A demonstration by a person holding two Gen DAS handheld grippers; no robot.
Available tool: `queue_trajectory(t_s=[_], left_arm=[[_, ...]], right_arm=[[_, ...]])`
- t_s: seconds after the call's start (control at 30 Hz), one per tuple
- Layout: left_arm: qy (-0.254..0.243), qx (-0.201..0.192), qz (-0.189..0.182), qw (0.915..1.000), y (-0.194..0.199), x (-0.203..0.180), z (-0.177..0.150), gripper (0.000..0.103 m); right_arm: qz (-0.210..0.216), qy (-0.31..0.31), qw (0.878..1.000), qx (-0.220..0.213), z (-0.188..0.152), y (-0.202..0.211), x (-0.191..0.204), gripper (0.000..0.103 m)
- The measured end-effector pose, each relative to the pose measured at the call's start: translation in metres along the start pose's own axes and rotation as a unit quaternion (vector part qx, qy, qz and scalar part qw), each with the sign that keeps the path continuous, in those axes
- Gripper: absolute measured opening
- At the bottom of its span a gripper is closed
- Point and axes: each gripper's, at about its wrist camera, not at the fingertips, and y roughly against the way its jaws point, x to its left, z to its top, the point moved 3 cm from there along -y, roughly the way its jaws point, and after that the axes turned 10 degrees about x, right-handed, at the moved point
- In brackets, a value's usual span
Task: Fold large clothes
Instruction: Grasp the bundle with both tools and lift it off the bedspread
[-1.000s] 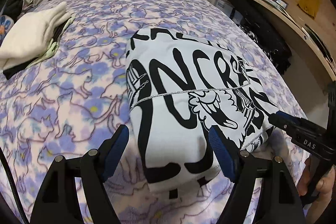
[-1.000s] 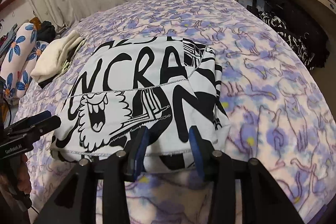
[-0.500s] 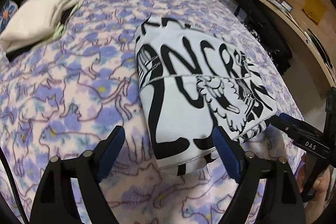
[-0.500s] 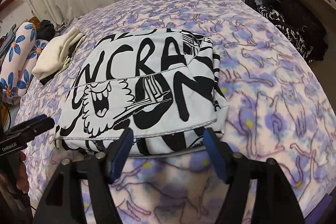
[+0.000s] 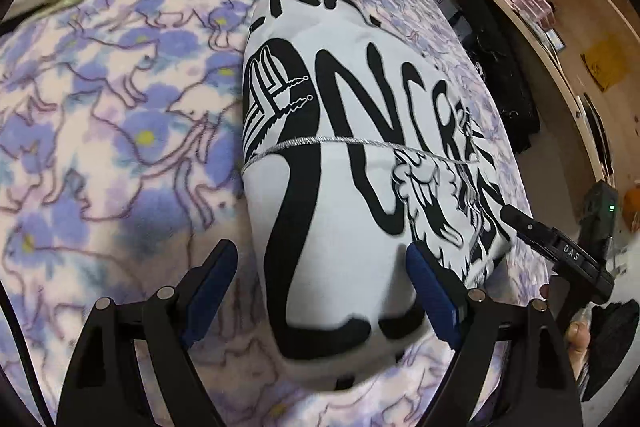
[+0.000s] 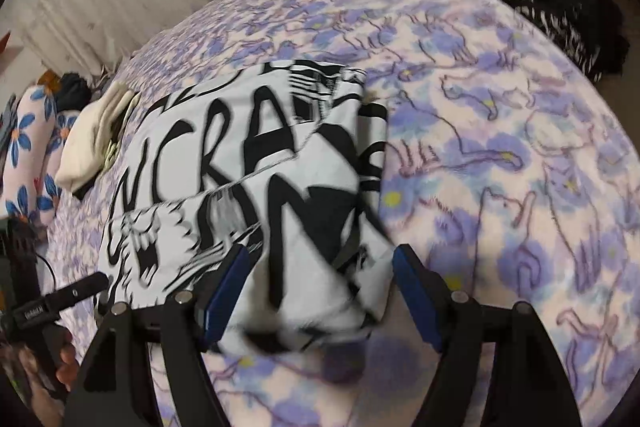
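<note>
One cat-print blanket (image 5: 120, 99) spans the bed beside wooden shelves (image 5: 576, 27).

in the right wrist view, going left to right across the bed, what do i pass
flowered pillow → cream folded clothes → black-and-white printed garment → bare stretch of purple cat-print blanket → dark patterned fabric at the far right edge

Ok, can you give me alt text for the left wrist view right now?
A folded white garment with bold black lettering lies on a purple floral blanket. The left hand-held gripper is open, straddling its near end without gripping it. The right hand-held gripper's tip reaches in from the right.
</note>
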Motion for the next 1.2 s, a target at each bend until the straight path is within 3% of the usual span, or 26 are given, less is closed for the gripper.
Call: queue_trajectory(t_s=[0.33,0.47,0.73,0.9,1.07,1.2], left_arm=[[-0.009,0.026,-0.022,0.9994,-0.035,-0.008,0.024,0.093],[-0.002,0.035,-0.031,0.9989,-0.044,-0.007,0.035,0.095],[0.002,0.054,-0.038,0.9978,-0.056,-0.009,0.051,0.098],[0.006,0.057,-0.029,0.9979,-0.067,-0.010,0.058,0.101],[-0.010,0.045,-0.009,0.9989,-0.070,-0.020,0.060,0.097],[-0.046,0.001,0.041,0.9981,-0.062,-0.041,0.055,0.074]], right_arm=[[0.128,-0.044,0.988,0.071,0.028,-0.049,-0.017,0.077],[0.140,-0.030,0.986,0.084,0.038,-0.063,-0.007,0.085],[0.180,-0.022,0.977,0.110,0.055,-0.081,-0.010,0.085],[0.176,-0.021,0.978,0.111,0.058,-0.089,-0.007,0.085],[0.160,-0.010,0.984,0.083,0.050,-0.084,-0.001,0.077],[0.152,0.004,0.986,0.065,0.045,-0.072,0.010,0.049]])
